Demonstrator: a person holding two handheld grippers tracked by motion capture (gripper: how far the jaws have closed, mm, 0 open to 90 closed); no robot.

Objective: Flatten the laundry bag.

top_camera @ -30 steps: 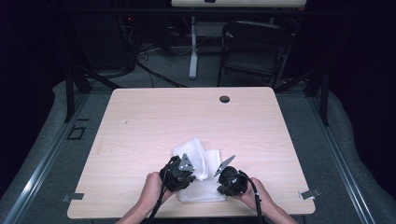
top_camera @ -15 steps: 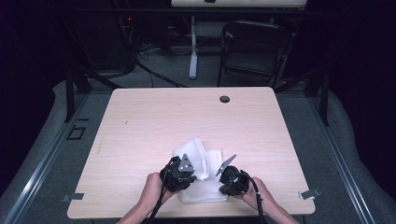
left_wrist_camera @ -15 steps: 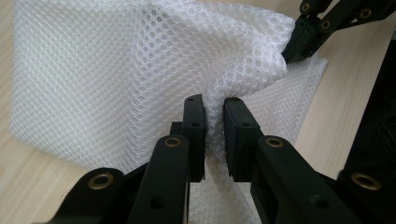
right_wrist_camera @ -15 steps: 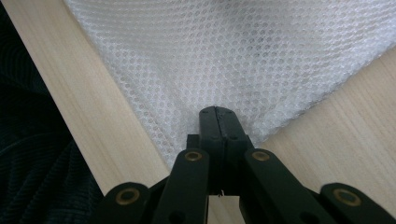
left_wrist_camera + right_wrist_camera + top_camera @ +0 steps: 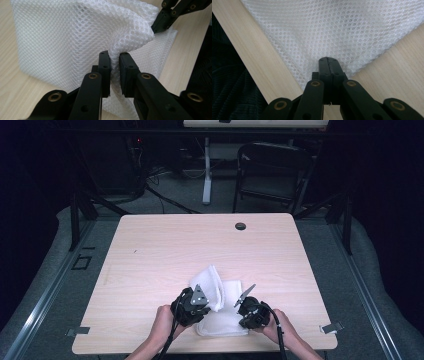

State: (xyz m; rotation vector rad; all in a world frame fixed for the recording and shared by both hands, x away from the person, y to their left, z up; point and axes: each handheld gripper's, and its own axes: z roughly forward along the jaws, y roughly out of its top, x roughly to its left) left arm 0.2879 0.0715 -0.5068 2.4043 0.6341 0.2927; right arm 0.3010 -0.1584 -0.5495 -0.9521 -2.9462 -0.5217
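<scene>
1. Left gripper, at the lower centre of the high view, pinches a raised fold of the white mesh cloth; in the left gripper view its pads press the gathered fabric from both sides.
2. Right gripper, just right of it in the high view, has its jaws pressed together on the near corner of the cloth; in the right gripper view the mesh fans out from the closed tips, and whether a layer lies between them cannot be told for certain, though the corner ends right there.
3. Both hands come in from the bottom edge of the high view, one behind each gripper.
4. Mesh cloth lies on the near part of the wooden table, lower centre of the frame, partly doubled over, with one flap lifted toward the upper left of the bundle.
5. Judgement: the step in hand is a two-point hold for folding or spreading the cloth. The next move calls for both grips to keep their hold while the fold is carried across evenly, or the slack mesh may slip or bunch.
6. A dark round grommet sits at the far edge of the table, well apart from the work.
</scene>
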